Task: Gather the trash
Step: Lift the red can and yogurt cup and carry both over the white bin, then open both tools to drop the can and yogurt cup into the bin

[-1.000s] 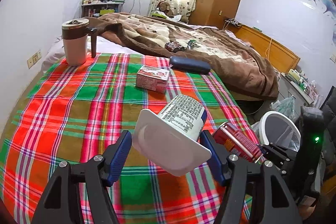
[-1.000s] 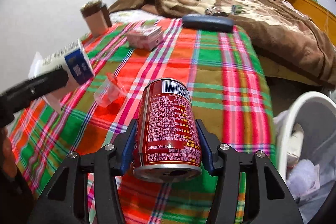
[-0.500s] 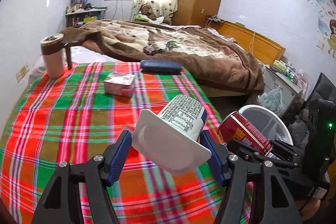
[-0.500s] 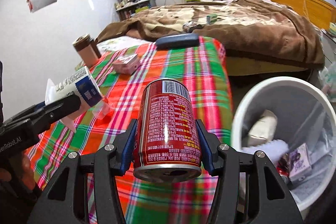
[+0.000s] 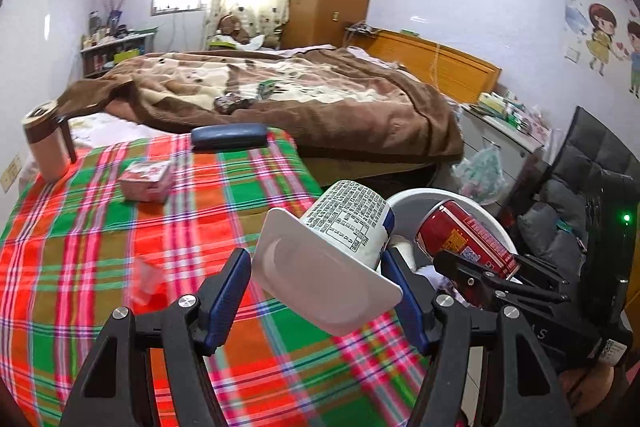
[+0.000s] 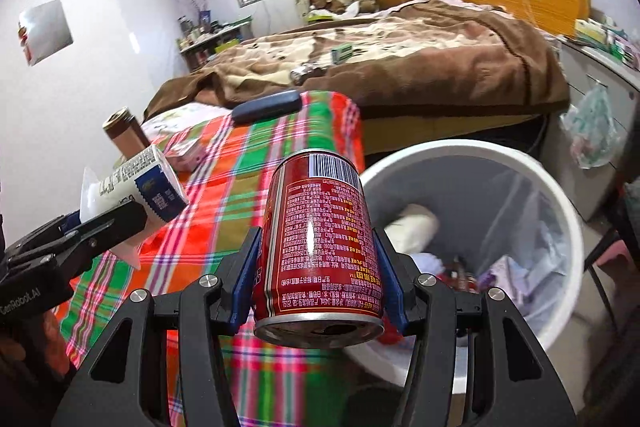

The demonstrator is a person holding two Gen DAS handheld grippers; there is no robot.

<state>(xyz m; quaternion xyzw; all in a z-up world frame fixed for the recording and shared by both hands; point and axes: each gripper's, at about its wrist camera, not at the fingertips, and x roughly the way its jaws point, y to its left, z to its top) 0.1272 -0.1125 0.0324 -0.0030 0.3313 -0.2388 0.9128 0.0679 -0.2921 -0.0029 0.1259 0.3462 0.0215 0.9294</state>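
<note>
Left gripper [image 5: 318, 295]: jaws part open, clamped on a white yogurt cup [image 5: 340, 239]. Cup lies tilted, square rim toward the camera, printed side up, blue band on the far end. Held in the air above the near right edge of the plaid cloth [image 5: 100, 247].

Right gripper [image 6: 318, 281]: blue pads pressed on both sides of a red can [image 6: 320, 235], open end nearest the camera, barcode at the far end. Can hangs at the near left rim of the white bin [image 6: 560, 211], just right of the table edge. Bin holds a clear liner, crumpled paper and wrappers.

Farther out on the cloth: a small pink box [image 5: 146, 181], a dark blue case [image 5: 228, 136] at the far edge, a lidded mug [image 5: 46, 143] at the far left corner. A small clear cup [image 5: 144, 281] lies near, blurred. Beyond the table, a bed under a brown blanket [image 5: 320, 99].
</note>
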